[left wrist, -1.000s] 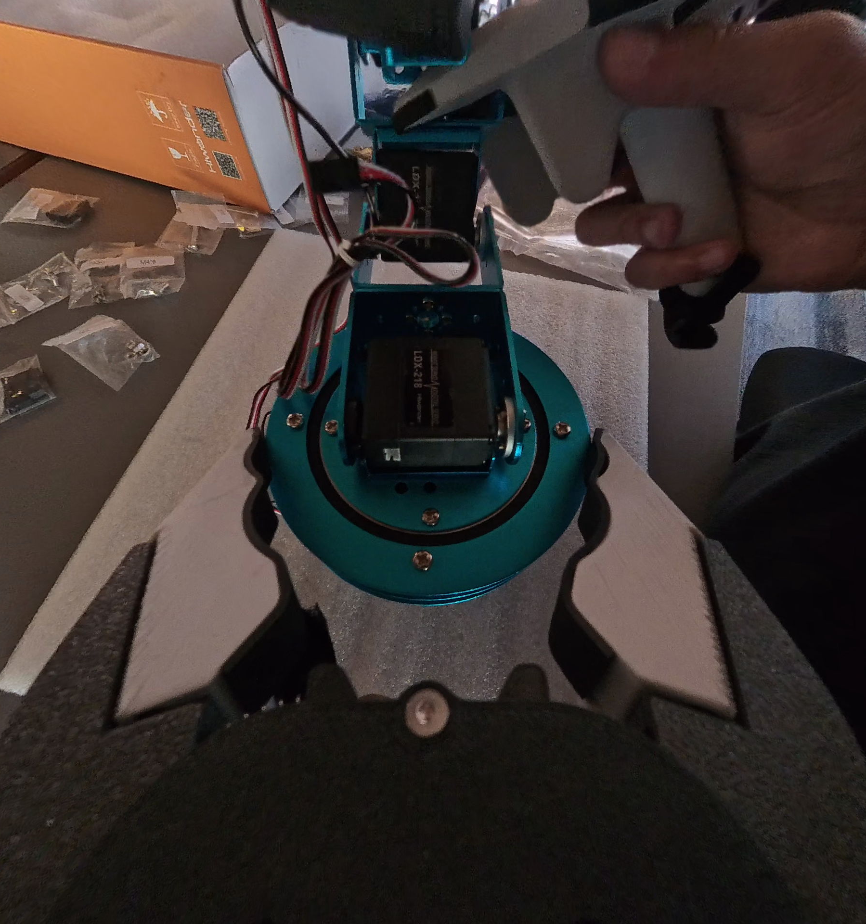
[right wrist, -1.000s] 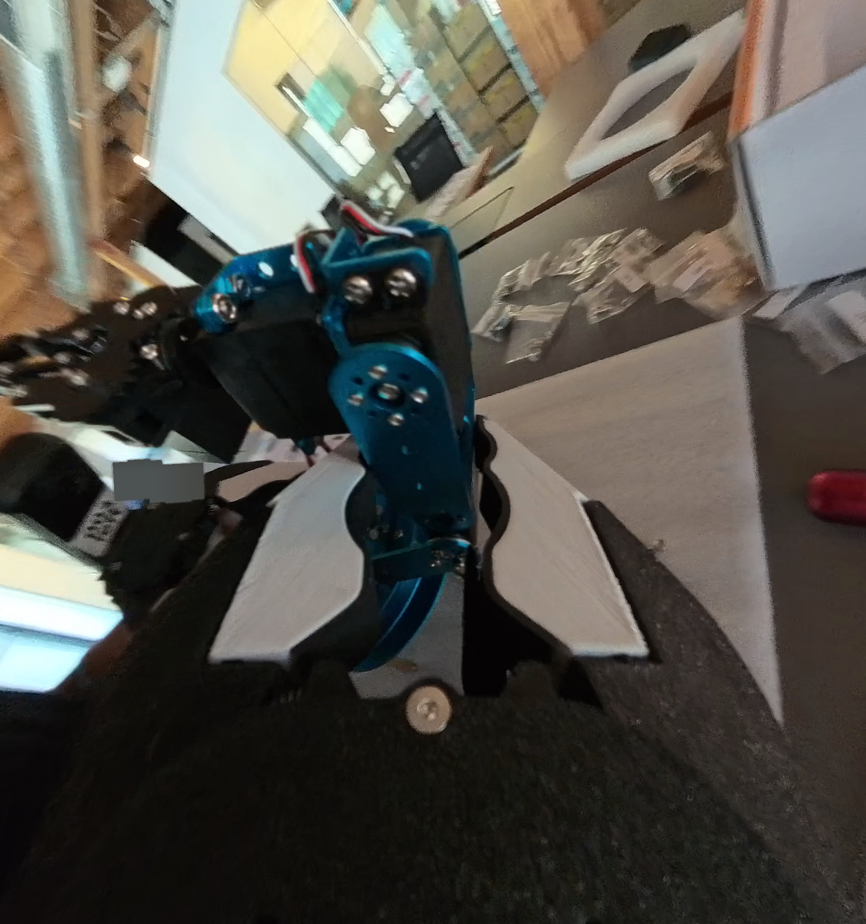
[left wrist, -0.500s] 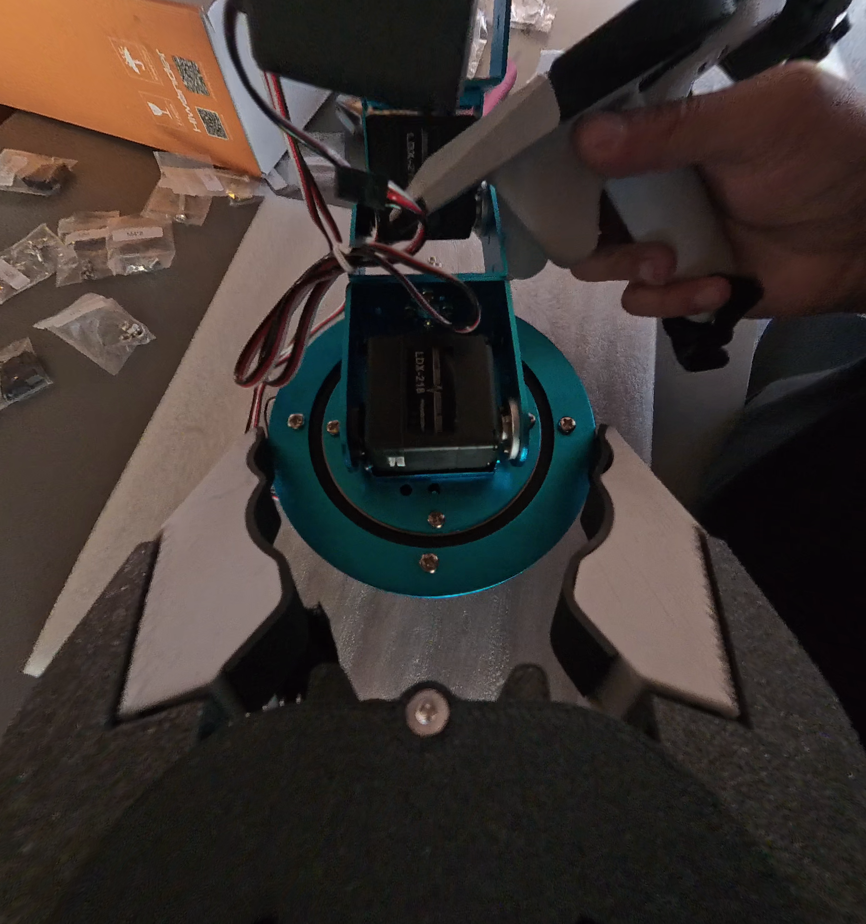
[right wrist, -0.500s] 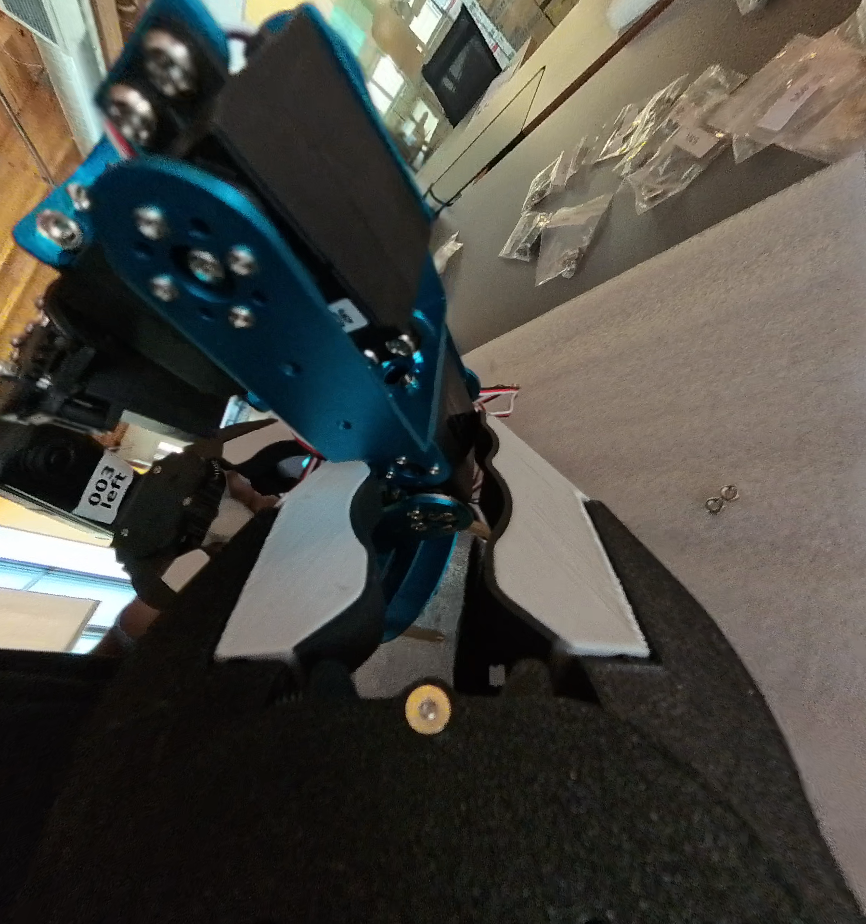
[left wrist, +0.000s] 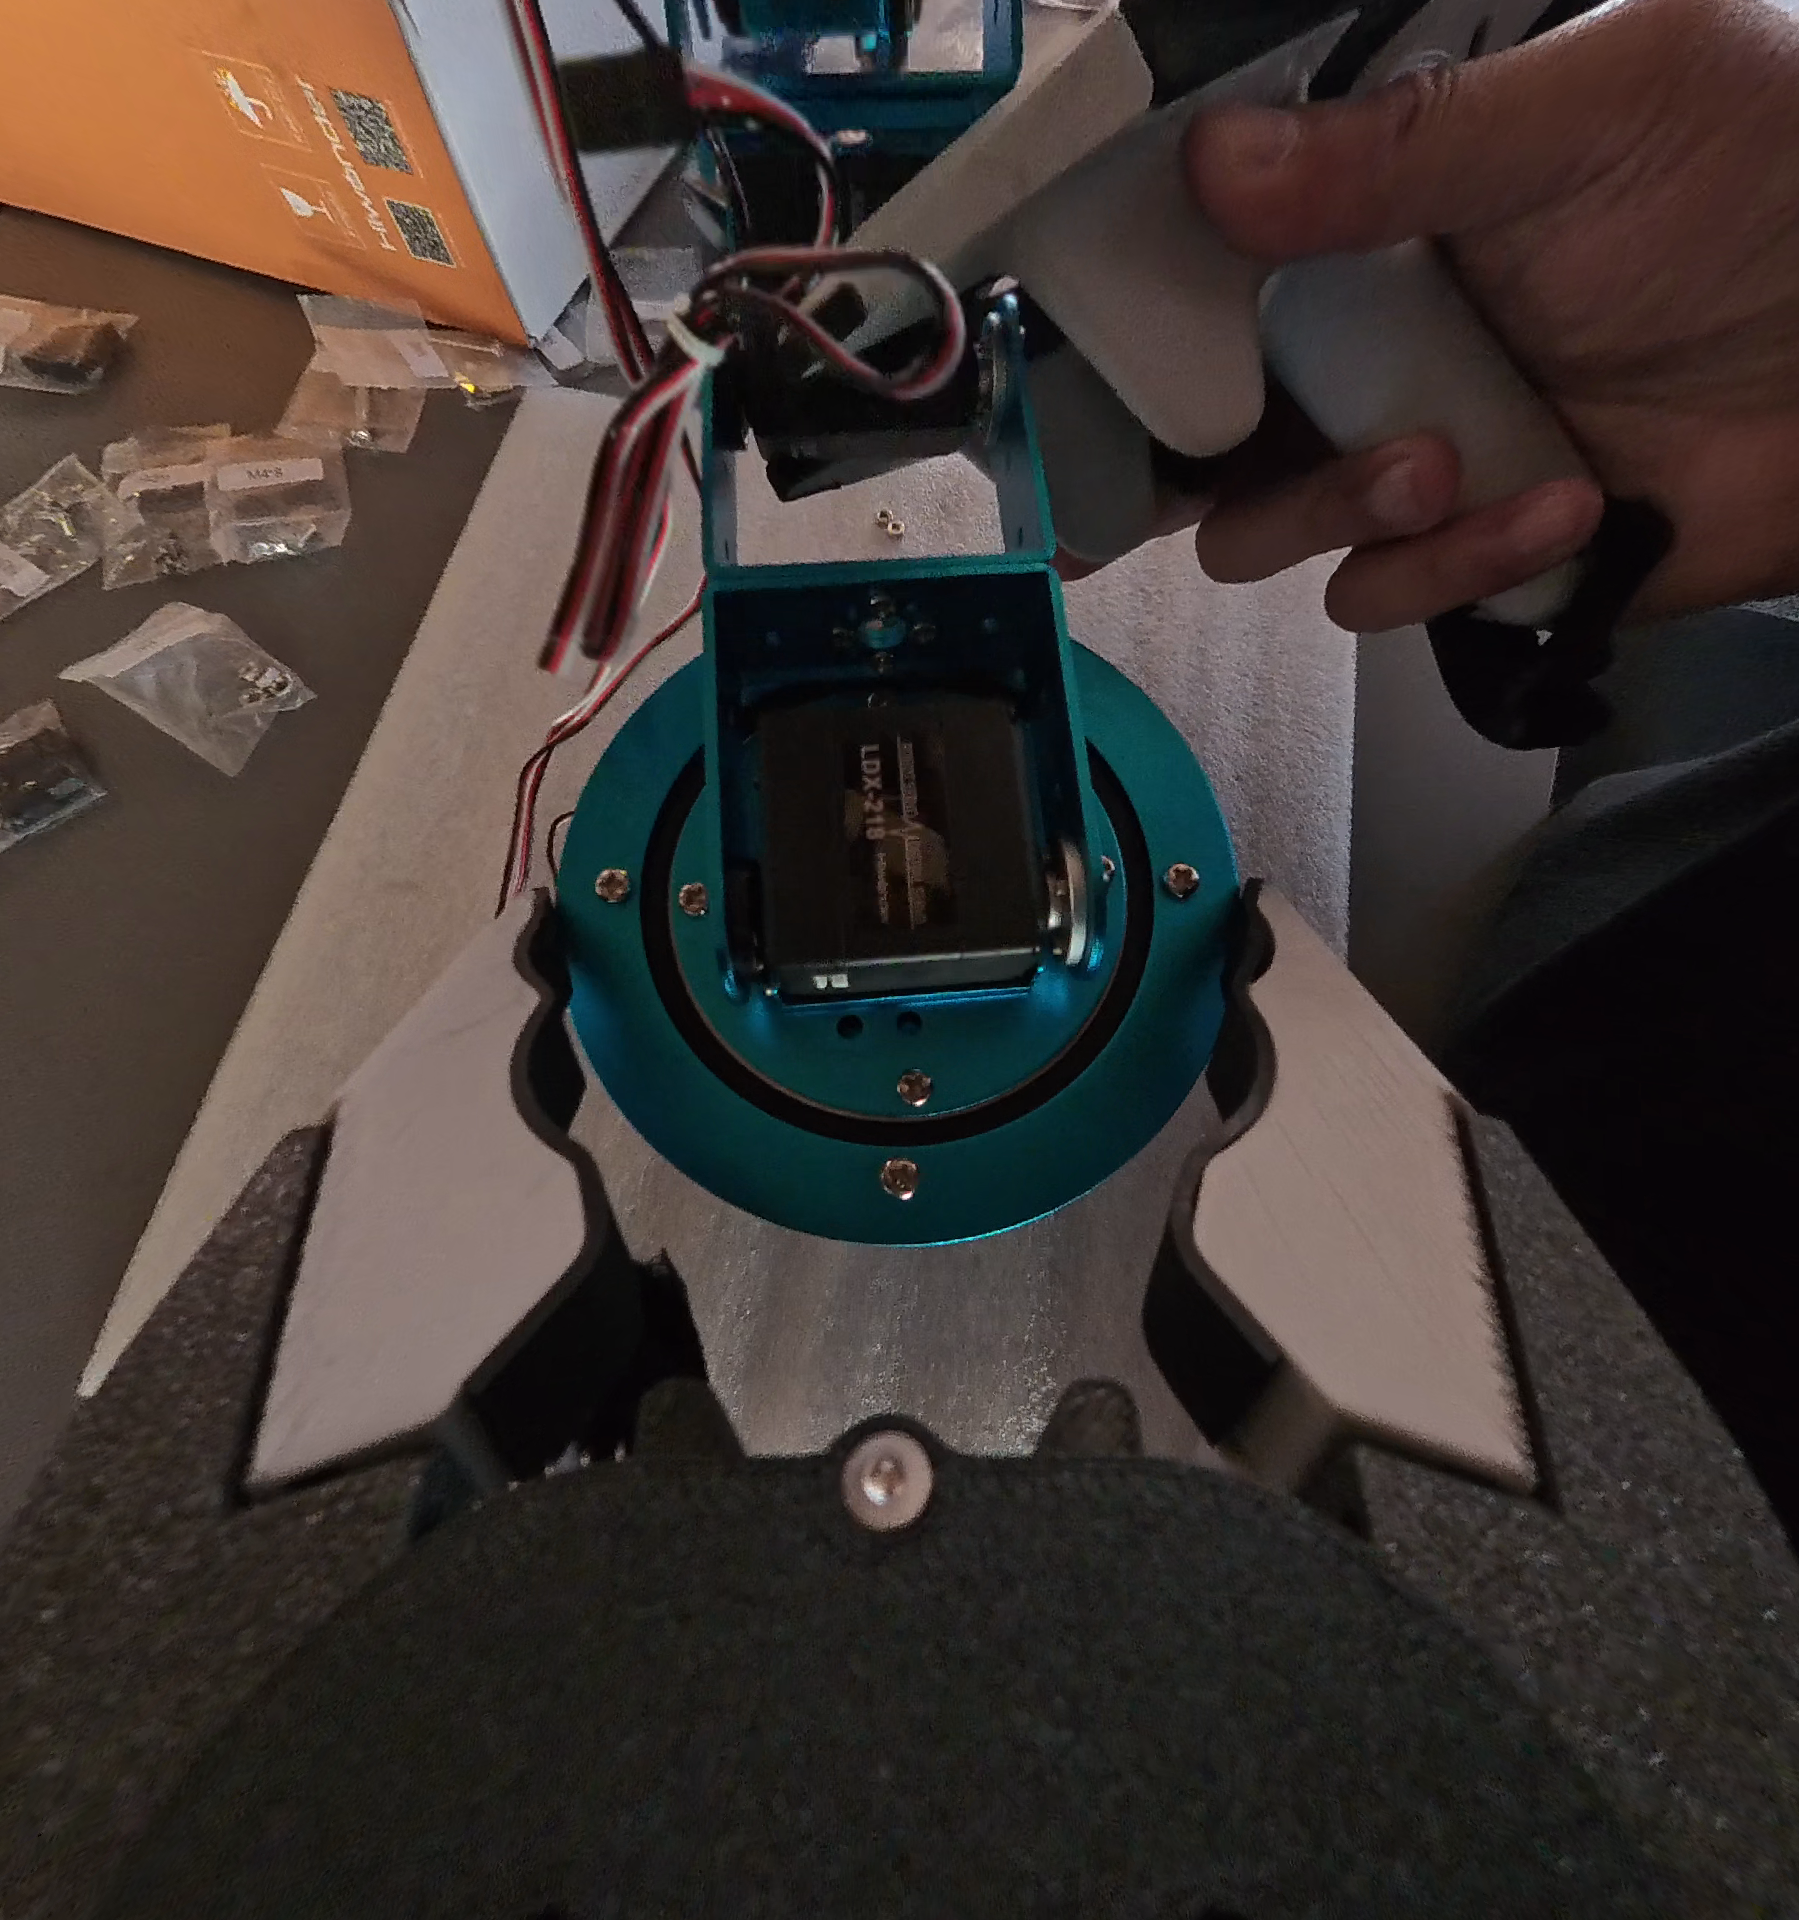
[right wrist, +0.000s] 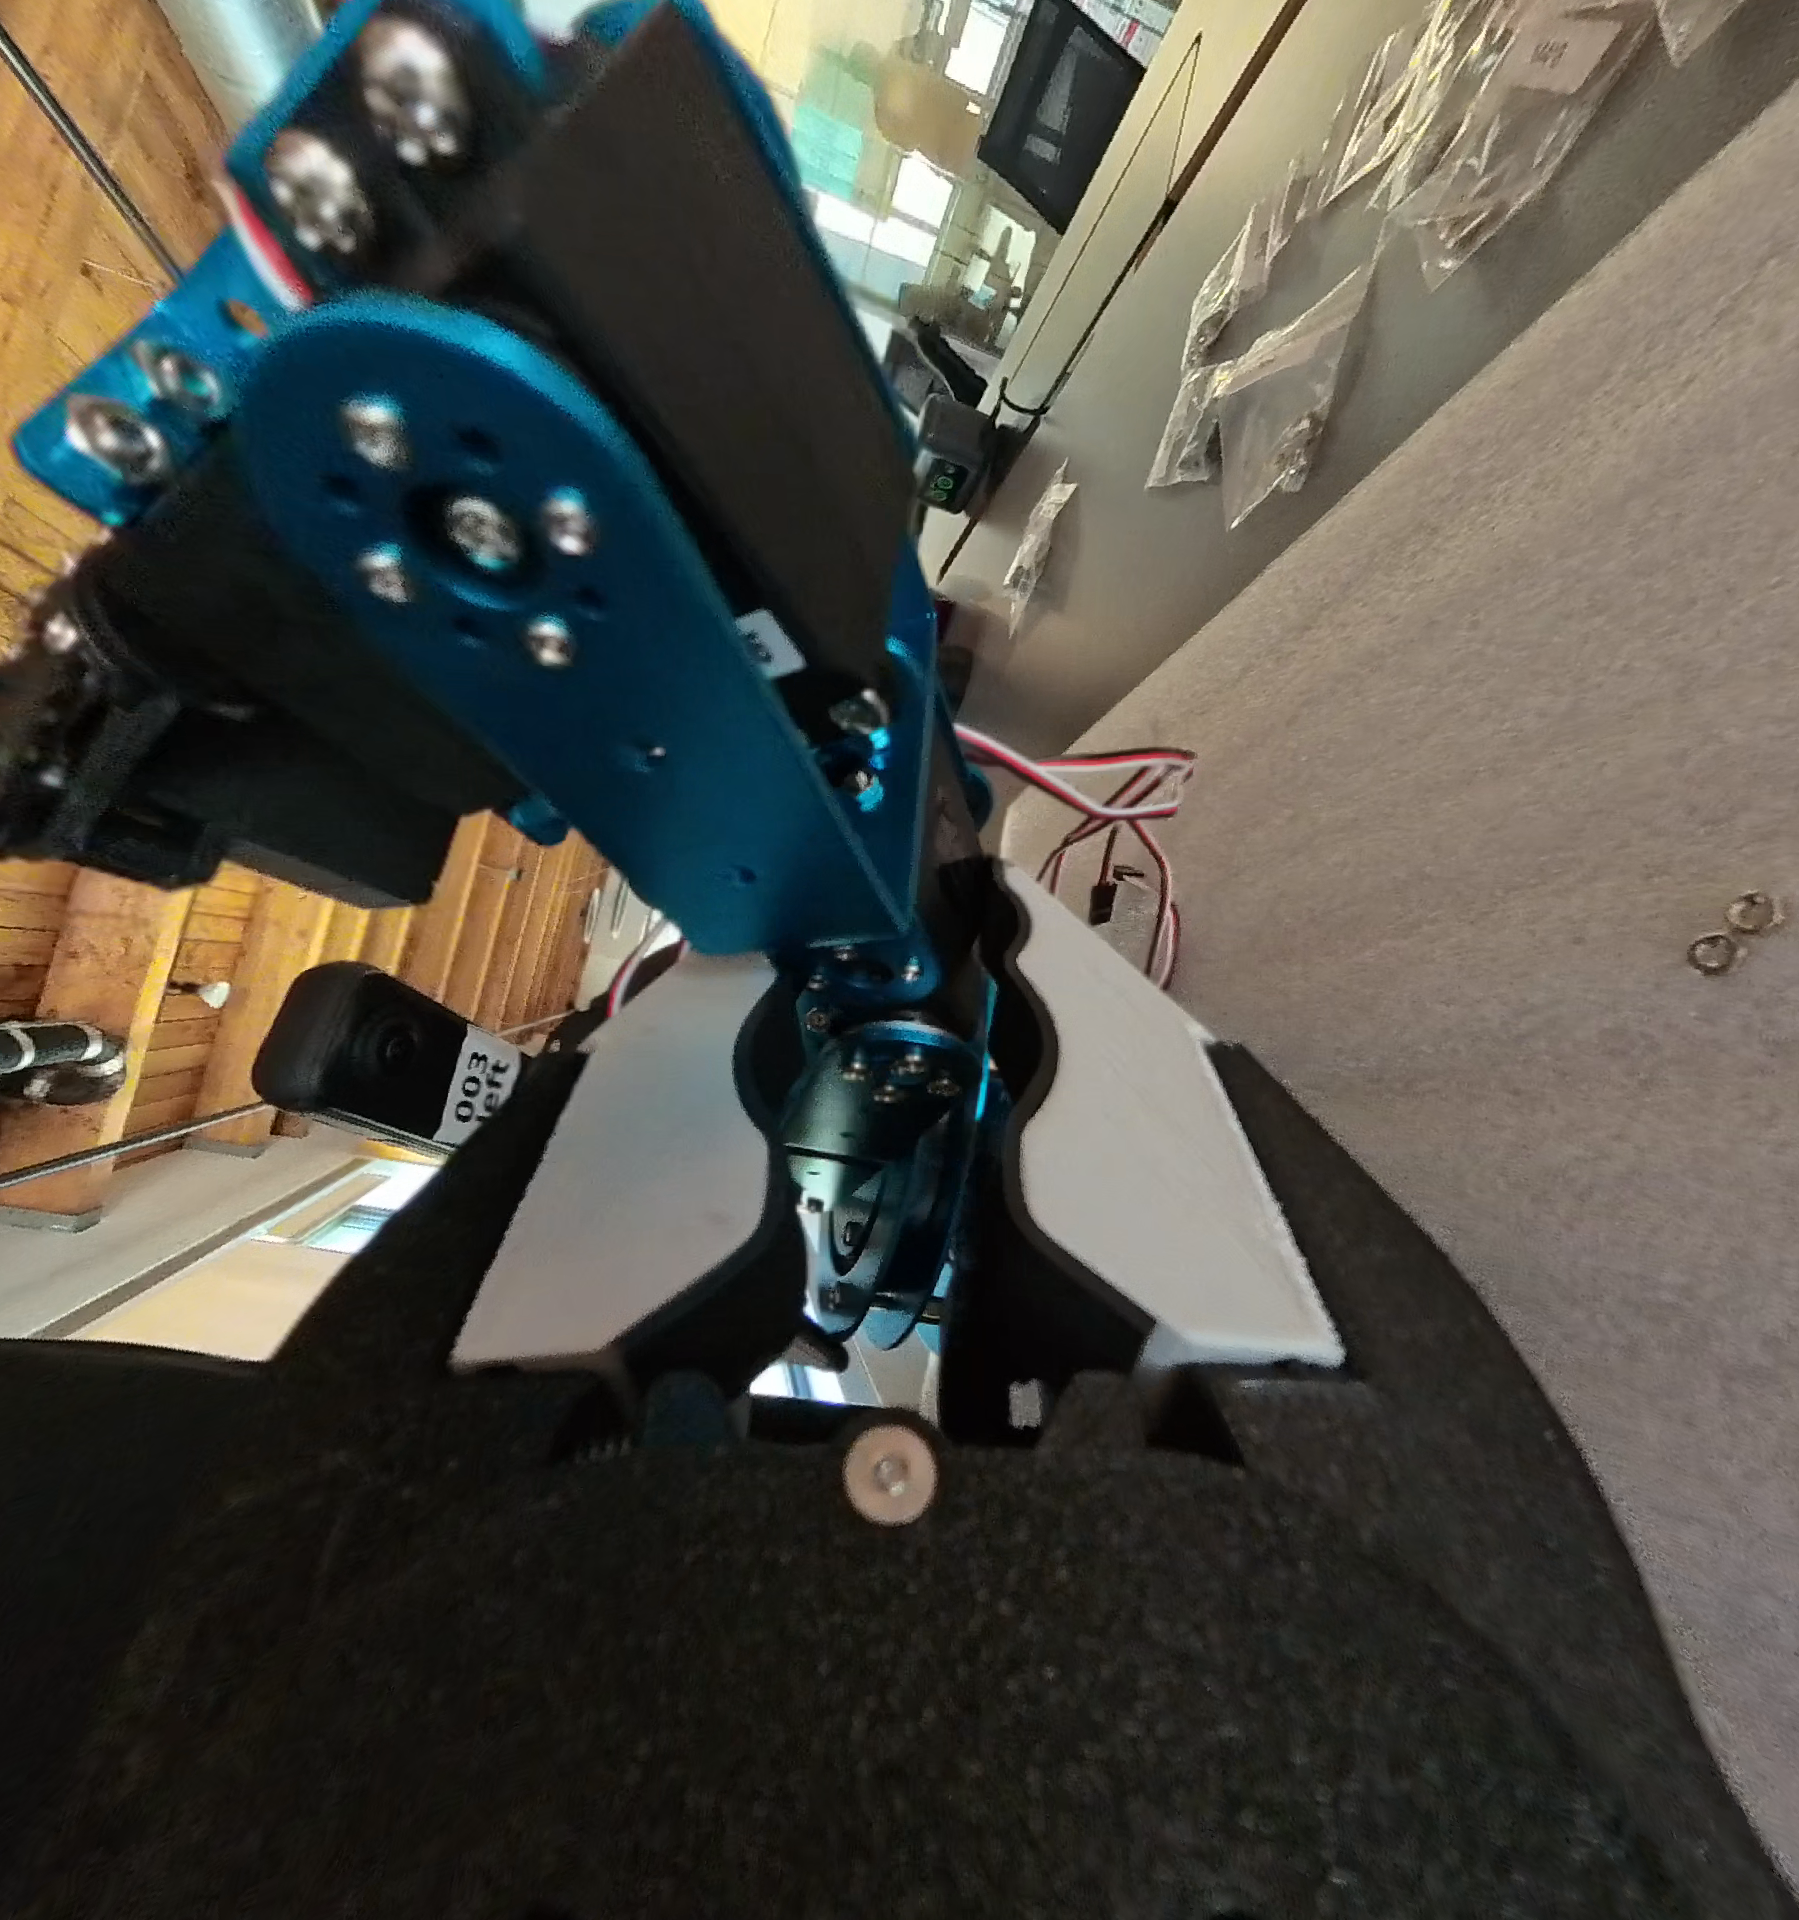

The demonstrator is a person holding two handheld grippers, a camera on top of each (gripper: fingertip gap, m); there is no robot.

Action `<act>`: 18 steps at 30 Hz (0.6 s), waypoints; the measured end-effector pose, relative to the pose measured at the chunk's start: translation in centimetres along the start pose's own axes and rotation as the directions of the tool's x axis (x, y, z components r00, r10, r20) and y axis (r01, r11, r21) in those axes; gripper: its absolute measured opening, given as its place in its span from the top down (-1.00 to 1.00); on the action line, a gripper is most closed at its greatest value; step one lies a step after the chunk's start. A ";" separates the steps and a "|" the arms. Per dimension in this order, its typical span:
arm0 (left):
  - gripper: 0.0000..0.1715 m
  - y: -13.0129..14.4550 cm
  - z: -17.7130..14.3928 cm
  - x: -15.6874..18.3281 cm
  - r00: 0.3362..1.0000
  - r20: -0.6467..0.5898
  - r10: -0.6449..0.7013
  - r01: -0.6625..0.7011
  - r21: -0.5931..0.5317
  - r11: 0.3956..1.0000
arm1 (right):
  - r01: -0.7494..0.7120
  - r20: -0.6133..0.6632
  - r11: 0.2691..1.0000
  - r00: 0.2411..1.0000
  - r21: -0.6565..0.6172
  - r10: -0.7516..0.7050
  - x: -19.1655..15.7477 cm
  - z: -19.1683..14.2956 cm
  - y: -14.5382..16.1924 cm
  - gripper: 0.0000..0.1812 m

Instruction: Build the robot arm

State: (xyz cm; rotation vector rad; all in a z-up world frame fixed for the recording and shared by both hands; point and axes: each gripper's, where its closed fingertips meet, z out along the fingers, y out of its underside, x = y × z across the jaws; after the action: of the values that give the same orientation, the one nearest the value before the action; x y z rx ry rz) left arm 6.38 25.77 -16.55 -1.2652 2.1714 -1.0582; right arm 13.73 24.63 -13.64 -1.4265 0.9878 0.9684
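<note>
A small teal-blue robot arm stands on a grey foam mat (left wrist: 1217, 644). My left gripper (left wrist: 895, 925) is shut on its round base (left wrist: 895, 1174), one finger on each side of the disc. A black servo (left wrist: 895, 842) sits in the bracket on the base. My right gripper (right wrist: 879, 966) is shut on the arm's blue upper bracket (right wrist: 562, 623), which leans up and to the left. In the left wrist view a hand (left wrist: 1601, 260) holds that gripper at the upper right. Red, white and black wires (left wrist: 614, 540) hang from the arm onto the mat (right wrist: 1113, 821).
An orange box (left wrist: 147, 125) lies at the back left. Several clear bags of small parts (left wrist: 188, 686) lie on the dark table beside the mat, also in the right wrist view (right wrist: 1279, 343). Two small nuts (right wrist: 1731, 930) lie on the mat. A person in dark clothes (left wrist: 1705, 987) is on the right. My right fingertips sit around 9 cm from my left ones.
The arm's upper links have swung in the right gripper's hold and now lean farther from the base. The left gripper has kept its hold on the base.
</note>
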 end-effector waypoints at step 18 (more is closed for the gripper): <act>0.01 -3.1 -0.7 0.3 0.996 -0.074 -0.045 0.054 0.119 0.991 | 0.044 -0.074 0.999 0.996 0.023 -0.043 1.3 -0.6 0.0 0.77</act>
State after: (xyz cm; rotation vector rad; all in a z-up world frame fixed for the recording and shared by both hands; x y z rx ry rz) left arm 7.46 24.85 -13.70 -1.2502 2.1014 -1.2533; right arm 14.16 23.98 -14.82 -1.4656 1.0149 0.8747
